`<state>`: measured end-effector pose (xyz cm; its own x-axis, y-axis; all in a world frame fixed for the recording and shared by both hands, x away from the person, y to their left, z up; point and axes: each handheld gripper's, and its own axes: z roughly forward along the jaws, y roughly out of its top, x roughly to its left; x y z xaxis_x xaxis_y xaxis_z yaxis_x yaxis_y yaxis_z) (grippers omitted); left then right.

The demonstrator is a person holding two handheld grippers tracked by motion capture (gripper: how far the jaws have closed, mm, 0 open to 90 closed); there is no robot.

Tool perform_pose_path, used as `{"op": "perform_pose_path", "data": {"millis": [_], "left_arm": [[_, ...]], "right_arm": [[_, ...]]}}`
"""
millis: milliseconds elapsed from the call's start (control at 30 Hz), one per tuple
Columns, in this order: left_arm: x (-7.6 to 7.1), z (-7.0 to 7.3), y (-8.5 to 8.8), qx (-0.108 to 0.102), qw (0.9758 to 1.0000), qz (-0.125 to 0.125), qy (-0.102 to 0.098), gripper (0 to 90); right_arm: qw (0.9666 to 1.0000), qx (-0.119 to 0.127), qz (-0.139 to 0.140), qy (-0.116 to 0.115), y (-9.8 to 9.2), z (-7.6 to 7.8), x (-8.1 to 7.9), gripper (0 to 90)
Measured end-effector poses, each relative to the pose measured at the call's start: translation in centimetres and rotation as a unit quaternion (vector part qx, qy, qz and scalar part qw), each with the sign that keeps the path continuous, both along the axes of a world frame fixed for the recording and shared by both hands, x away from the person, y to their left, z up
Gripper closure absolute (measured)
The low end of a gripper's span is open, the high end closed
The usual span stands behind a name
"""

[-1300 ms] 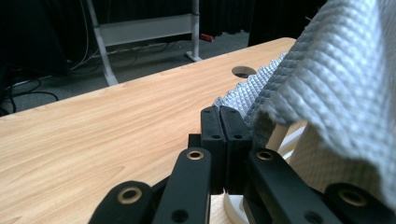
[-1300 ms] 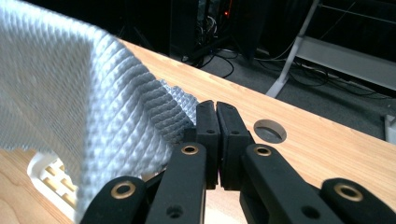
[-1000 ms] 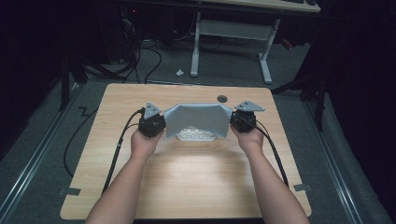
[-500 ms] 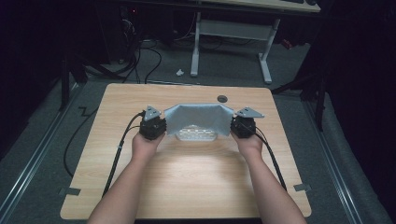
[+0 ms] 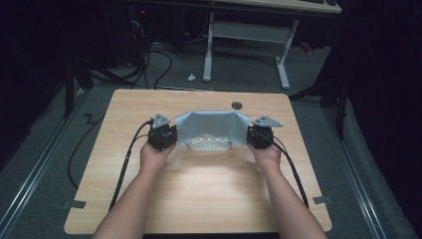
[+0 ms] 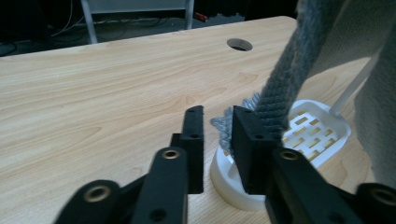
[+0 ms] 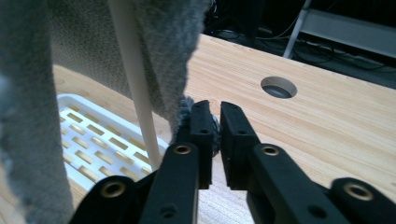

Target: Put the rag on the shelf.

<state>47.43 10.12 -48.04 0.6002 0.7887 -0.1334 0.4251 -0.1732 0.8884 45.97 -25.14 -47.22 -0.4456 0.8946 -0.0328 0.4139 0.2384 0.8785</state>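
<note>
Grey knitted cloth (image 5: pixel 211 127) draped over white slotted plastic rack (image 5: pixel 209 145), mid-table toward far edge, to hang on its rods | left gripper (image 6: pixel 215 128) jaws just parting, hem beside one pad | right gripper (image 7: pixel 215 122) narrowly apart, corner slipping free | both letting go.

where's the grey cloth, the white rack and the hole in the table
grey cloth (image 5: pixel 211 124): high view, middle of the draped panel.
white rack (image 6: pixel 322 130): left gripper view, slotted base.
table hole (image 7: pixel 279 87): right gripper view, centre of the round opening.
</note>
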Motion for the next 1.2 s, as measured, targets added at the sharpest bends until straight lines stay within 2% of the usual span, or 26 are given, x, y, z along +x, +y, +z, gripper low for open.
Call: {"op": "perform_pose_path", "data": {"millis": [200,300,1200], "left_arm": [[-0.2,0.3,1.0,0.004,0.9998,0.016,-0.006,68.9],[-0.3,0.5,1.5,-0.001,0.9998,0.021,-0.006,66.8],[-1.0,1.8,5.1,0.007,0.9979,0.059,-0.026,64.3]], "right_arm": [[0.9999,0.003,-0.011,-0.004,-0.5,0.4,0.0,78.1],[0.9998,0.006,-0.016,-0.005,-0.8,0.7,0.1,76.8],[0.9990,0.004,-0.040,-0.019,-2.7,2.4,-0.5,71.5]]}}
